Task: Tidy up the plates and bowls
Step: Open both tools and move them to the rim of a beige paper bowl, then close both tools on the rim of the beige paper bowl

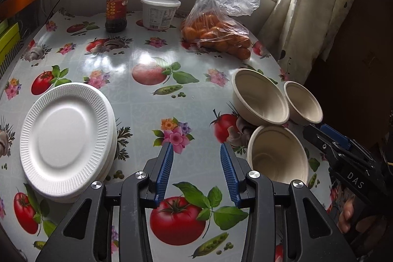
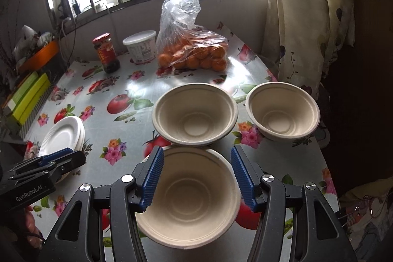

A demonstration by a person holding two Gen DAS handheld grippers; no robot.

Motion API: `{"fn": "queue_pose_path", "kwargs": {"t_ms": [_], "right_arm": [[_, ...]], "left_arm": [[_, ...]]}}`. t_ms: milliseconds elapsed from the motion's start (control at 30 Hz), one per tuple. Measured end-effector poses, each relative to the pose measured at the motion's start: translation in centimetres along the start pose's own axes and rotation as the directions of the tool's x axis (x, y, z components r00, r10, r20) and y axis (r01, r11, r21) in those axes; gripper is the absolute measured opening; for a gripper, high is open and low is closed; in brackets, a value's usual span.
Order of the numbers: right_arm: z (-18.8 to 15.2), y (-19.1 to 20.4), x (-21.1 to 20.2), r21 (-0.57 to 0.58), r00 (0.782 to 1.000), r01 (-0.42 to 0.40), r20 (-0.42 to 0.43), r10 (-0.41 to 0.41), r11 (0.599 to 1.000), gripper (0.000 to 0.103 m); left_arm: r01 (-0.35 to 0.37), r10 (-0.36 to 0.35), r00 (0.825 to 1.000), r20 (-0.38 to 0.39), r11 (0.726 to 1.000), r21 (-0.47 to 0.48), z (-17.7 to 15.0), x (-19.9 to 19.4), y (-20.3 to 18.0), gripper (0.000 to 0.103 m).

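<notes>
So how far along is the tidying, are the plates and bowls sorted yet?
Partly. The white plates already sit in one stack. The three bowls are still separate: nearest bowl, middle bowl, small bowl. The right gripper hangs open over the nearest bowl, gripping nothing; the left gripper is open and empty too. Nesting the bowls remains.

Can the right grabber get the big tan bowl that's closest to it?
Probably yes. The right gripper hangs open just over the nearest beige paper bowl, blue fingers either side of it, nothing between. The bowl looks wide, so pinching its rim may work better.
</notes>
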State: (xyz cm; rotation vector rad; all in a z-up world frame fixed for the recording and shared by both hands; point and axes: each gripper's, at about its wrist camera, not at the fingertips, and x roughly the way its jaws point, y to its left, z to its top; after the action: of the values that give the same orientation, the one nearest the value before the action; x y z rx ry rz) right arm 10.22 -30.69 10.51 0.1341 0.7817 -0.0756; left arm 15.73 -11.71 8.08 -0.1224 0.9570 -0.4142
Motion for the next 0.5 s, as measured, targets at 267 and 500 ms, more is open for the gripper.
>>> {"fn": "queue_pose_path", "kwargs": {"t_ms": [267, 500], "right_arm": [[-1.3, -3.6, 0.4, 0.073, 0.999, 0.026, -0.025, -0.024, 0.997, 0.057], [-2.5, -4.6, 1.4, 0.097, 0.998, 0.005, -0.056, 0.000, 0.995, 0.057]], "left_arm": [[0.050, -0.049, 0.998, -0.046, 0.998, 0.026, -0.3, 1.9, -2.2, 0.041], [0.088, -0.085, 0.994, -0.076, 0.996, 0.036, -0.5, 3.1, -3.2, 0.041]]}}
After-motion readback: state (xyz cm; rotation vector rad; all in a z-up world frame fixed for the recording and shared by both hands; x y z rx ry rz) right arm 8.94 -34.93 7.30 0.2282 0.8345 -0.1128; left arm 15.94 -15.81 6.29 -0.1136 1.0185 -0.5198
